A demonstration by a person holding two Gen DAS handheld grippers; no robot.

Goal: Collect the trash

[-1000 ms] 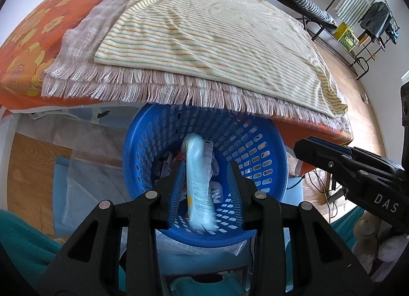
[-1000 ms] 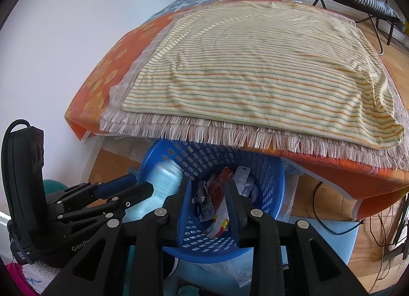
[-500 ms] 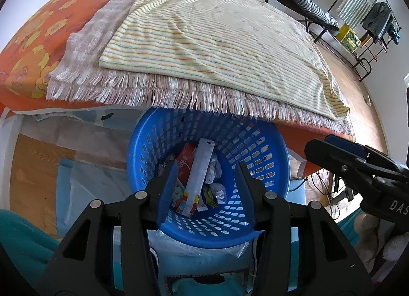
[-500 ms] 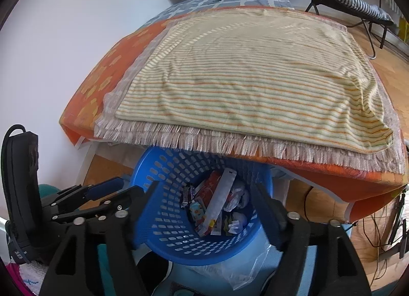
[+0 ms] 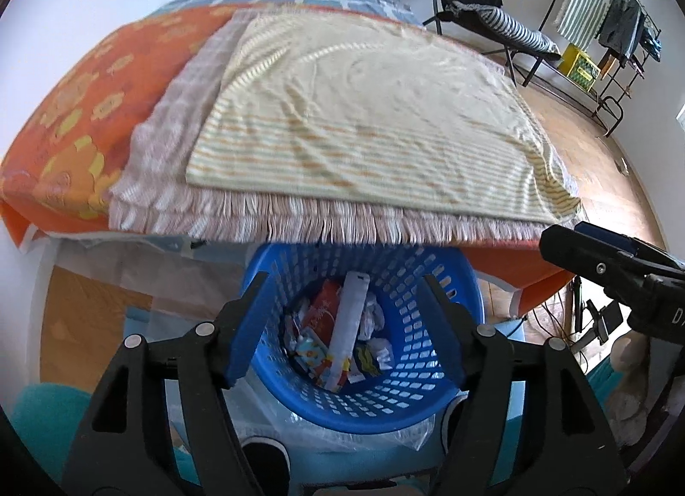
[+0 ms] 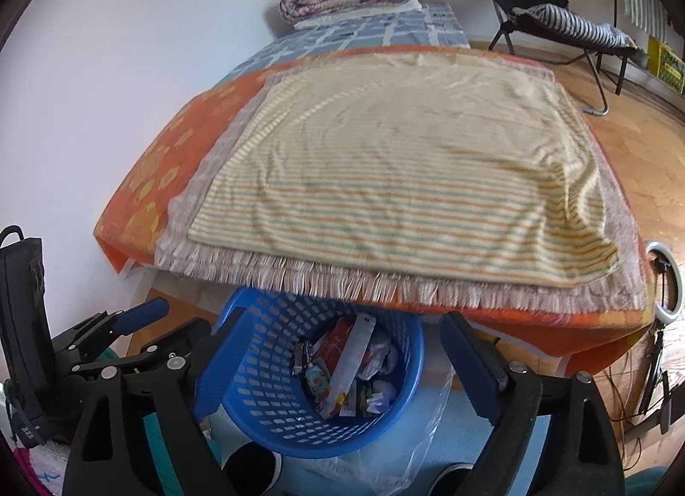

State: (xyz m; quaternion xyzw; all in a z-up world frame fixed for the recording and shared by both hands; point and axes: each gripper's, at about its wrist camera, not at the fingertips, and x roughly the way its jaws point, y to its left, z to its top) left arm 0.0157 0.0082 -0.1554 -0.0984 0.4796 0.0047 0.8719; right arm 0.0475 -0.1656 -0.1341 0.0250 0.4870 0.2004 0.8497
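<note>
Both grippers, left (image 5: pixel 344 327) and right (image 6: pixel 342 361), hang with fingers spread and empty above the blue basket (image 6: pixel 252 393), where the trash (image 6: pixel 342 367) lies, bed (image 6: pixel 385 162) at twelve o'clock.

Bright, even daylight, perhaps from 3 o'clock; the striped blanket (image 5: pixel 368 119) smears with motion blur, and fisheye edges bend into black corners.

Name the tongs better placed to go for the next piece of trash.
Right, narrowly. Both the right tongs and left tongs hang open and empty over the blue basket, and no trash shows on the striped blanket; the right ones gape wider, on the open-floor side.
</note>
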